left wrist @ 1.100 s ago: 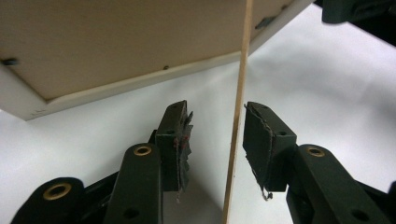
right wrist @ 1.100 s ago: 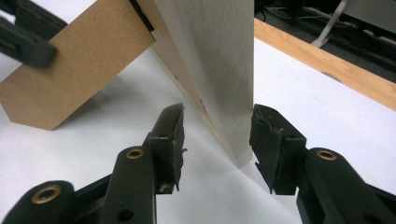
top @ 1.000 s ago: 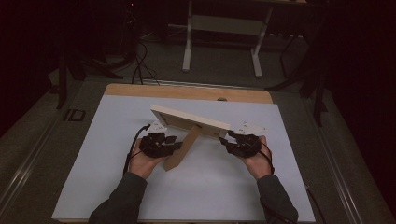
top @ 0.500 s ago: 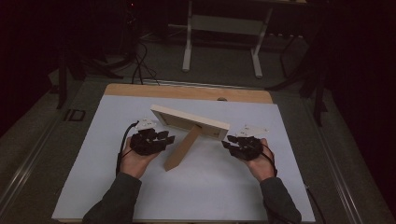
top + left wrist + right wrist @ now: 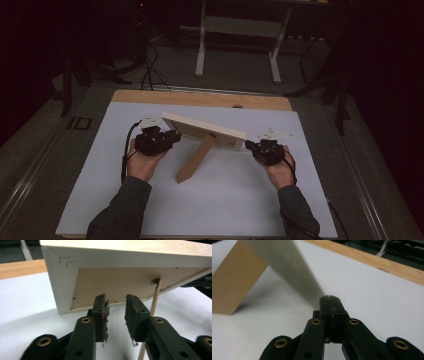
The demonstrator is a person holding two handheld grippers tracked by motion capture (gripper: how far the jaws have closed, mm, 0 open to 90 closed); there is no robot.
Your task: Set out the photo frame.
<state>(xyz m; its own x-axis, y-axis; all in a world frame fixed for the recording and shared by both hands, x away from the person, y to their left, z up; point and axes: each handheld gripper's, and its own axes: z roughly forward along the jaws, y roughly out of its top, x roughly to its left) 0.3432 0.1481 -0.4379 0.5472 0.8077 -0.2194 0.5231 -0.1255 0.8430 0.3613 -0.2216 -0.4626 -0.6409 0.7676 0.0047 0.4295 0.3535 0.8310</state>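
Observation:
A light wooden picture frame (image 5: 202,131) stands on the white mat (image 5: 240,200), its back toward me, propped on its wooden easel leg (image 5: 195,160). My left gripper (image 5: 175,136) is at the frame's left end. In the left gripper view its jaws (image 5: 116,305) have just been closing, but a gap remains with nothing between them, just in front of the frame's backing board (image 5: 120,282). My right gripper (image 5: 248,145) sits by the frame's right end. Its jaws (image 5: 330,298) have just closed on nothing, next to the blurred frame edge (image 5: 287,267) and the leg (image 5: 234,282).
The mat covers a wooden table whose bare strip (image 5: 200,97) shows along the far edge. Beyond it on the dark floor are a white table stand (image 5: 240,30) and cables (image 5: 150,65). The table's right rail (image 5: 370,200) runs beside the mat.
The frame has gone from tilted toward me to standing steeper on its leg. The left gripper has drawn back to the left, away from the frame. The right gripper has barely moved.

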